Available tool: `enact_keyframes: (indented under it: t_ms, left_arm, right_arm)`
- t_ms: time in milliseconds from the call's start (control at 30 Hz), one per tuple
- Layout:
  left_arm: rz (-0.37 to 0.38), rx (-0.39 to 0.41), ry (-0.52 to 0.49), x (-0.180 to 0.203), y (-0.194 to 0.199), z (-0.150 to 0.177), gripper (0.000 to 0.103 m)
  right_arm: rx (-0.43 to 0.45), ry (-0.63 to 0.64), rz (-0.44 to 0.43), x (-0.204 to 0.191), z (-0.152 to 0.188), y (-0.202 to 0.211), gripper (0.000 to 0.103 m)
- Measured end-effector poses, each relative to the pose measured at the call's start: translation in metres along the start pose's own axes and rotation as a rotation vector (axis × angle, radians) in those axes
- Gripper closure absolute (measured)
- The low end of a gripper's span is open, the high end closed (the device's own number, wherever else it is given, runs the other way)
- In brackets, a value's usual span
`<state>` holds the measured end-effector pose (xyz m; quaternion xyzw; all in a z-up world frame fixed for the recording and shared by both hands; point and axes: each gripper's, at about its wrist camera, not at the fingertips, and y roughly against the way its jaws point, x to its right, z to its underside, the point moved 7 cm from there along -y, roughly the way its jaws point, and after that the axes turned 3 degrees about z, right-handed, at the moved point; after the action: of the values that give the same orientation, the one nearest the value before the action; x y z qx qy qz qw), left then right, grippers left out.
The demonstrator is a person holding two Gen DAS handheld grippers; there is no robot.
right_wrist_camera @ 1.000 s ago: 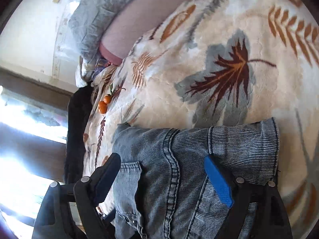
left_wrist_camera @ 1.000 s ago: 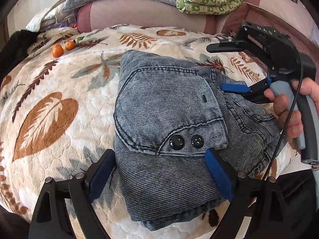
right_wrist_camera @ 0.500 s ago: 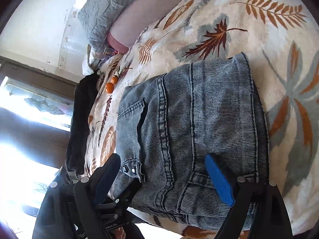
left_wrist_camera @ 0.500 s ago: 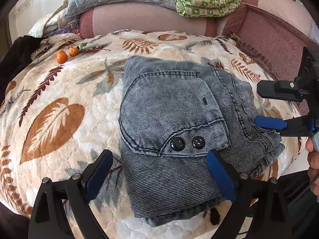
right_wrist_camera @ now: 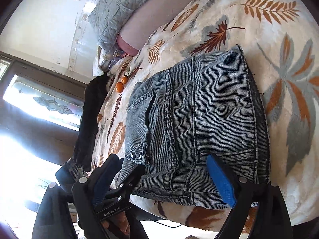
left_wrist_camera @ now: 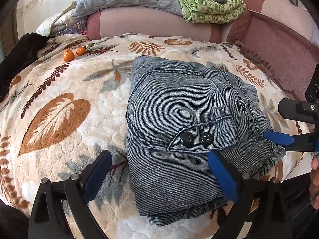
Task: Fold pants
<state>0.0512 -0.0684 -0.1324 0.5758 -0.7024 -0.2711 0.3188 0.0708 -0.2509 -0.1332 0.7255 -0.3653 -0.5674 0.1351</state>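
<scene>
One folded pants (left_wrist_camera: 179, 131), two oranges (left_wrist_camera: 68, 55), both tongs (left_wrist_camera: 159, 176) (right_wrist_camera: 165, 181) spread apart, gripping nothing.

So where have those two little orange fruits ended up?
The two small orange fruits lie side by side on the leaf-patterned cream blanket, upper left in the left wrist view, well clear of the folded grey denim pants and near a black cloth.

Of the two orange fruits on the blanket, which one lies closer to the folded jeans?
The smaller orange fruit, right of the bigger one, lies closer to the folded jeans.
</scene>
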Motion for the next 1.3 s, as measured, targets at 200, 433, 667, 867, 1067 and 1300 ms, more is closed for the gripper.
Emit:
enact_keyframes:
  t_ms: [200,433,667,867,1067,1300]
  left_arm:
    - [0.031,0.055,0.004,-0.002,0.002,0.004,0.005]
    - [0.091,0.056,0.048,-0.007,-0.003,0.005,0.001]
    - [0.200,0.024,0.112,-0.016,0.010,-0.001,0.001]
    - [0.232,0.047,0.277,-0.059,0.025,-0.020,0.001]
    - [0.384,-0.120,0.381,-0.047,-0.002,-0.023,0.001]
    - [0.433,-0.185,0.377,-0.037,-0.034,-0.045,0.002]
  right_arm:
    - [0.001,0.106,0.051,-0.008,0.007,-0.005,0.004]
    - [0.020,0.388,0.263,-0.028,0.029,-0.021,0.000]
    - [0.056,-0.001,0.005,-0.002,0.004,0.004,0.000]
    - [0.046,-0.125,-0.034,0.019,-0.020,0.045,0.001]
    - [-0.097,-0.159,0.075,0.057,-0.027,0.030,0.001]
    - [-0.133,-0.163,0.093,0.063,-0.045,0.001,0.001]
